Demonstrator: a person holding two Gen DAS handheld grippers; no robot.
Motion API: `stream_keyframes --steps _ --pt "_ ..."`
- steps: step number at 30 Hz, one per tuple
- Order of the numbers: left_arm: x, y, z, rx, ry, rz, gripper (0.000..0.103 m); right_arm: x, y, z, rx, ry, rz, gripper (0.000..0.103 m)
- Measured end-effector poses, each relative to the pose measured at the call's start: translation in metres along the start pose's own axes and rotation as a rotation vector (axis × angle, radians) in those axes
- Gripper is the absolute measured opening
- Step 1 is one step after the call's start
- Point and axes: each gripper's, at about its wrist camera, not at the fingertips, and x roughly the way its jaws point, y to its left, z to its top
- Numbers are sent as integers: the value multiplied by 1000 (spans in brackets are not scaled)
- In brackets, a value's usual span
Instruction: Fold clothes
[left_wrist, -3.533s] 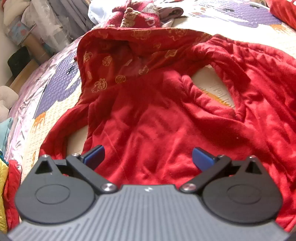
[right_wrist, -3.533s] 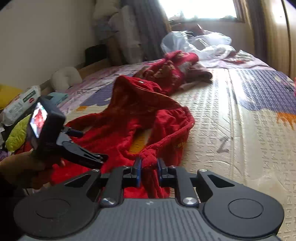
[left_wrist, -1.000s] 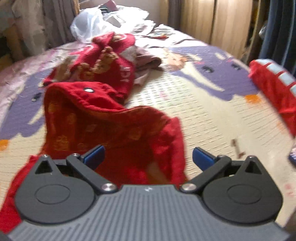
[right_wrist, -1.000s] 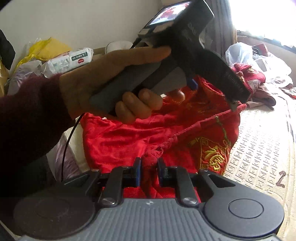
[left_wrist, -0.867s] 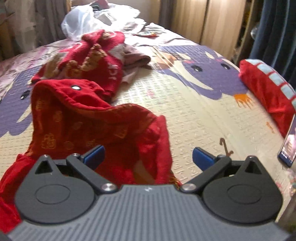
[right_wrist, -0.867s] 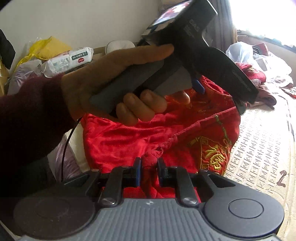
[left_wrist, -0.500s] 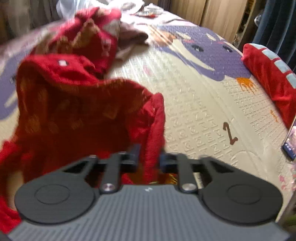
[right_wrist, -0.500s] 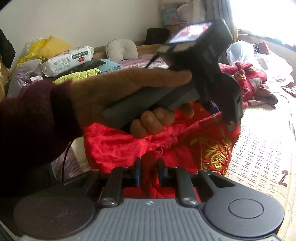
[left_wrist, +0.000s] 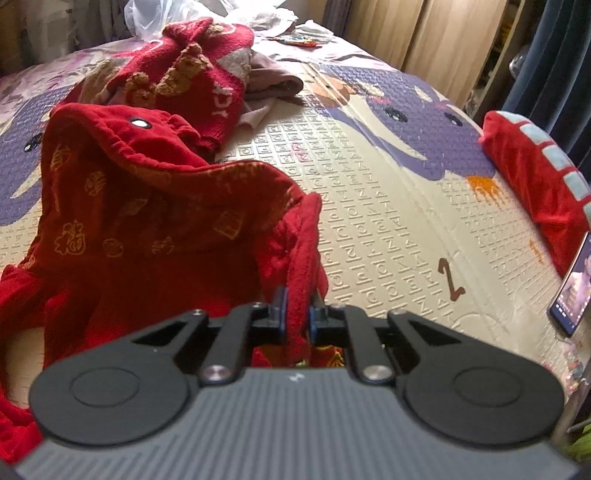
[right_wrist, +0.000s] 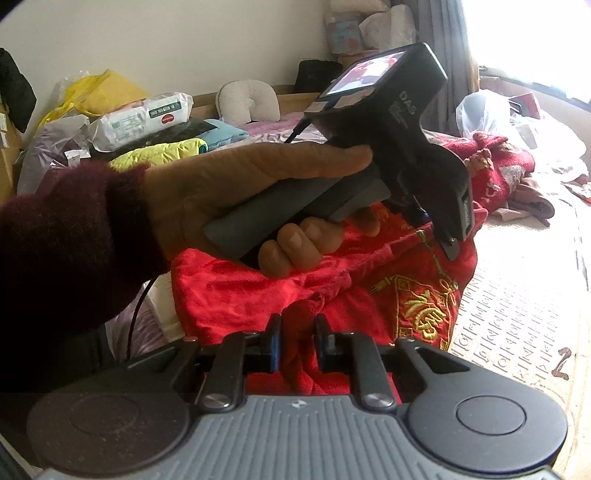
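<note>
We see a patterned play mat (left_wrist: 388, 206) filling the frame's centre, beige curtains (left_wrist: 406, 33) at upper right, a plain pale wall (right_wrist: 166, 40) at upper left, and a bright window (right_wrist: 535, 40) glaring at upper right.

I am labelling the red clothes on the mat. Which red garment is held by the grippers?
The red velvet jacket with gold embroidery: left gripper and right gripper both pinch it. The red knitted sweater behind lies untouched.

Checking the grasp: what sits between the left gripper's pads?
In the left wrist view, a bunched edge of the red garment is pinched in the left gripper.
</note>
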Motion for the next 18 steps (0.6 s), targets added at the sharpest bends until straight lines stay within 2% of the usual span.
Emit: stream_keyframes --steps 8,18 --pt "-19 21 -2 -37 -24 -37 10 -9 1 3 -19 -20 -6 19" --pt "-39 62 -5 -98 -37 -39 11 -12 10 11 -43 -57 12 19"
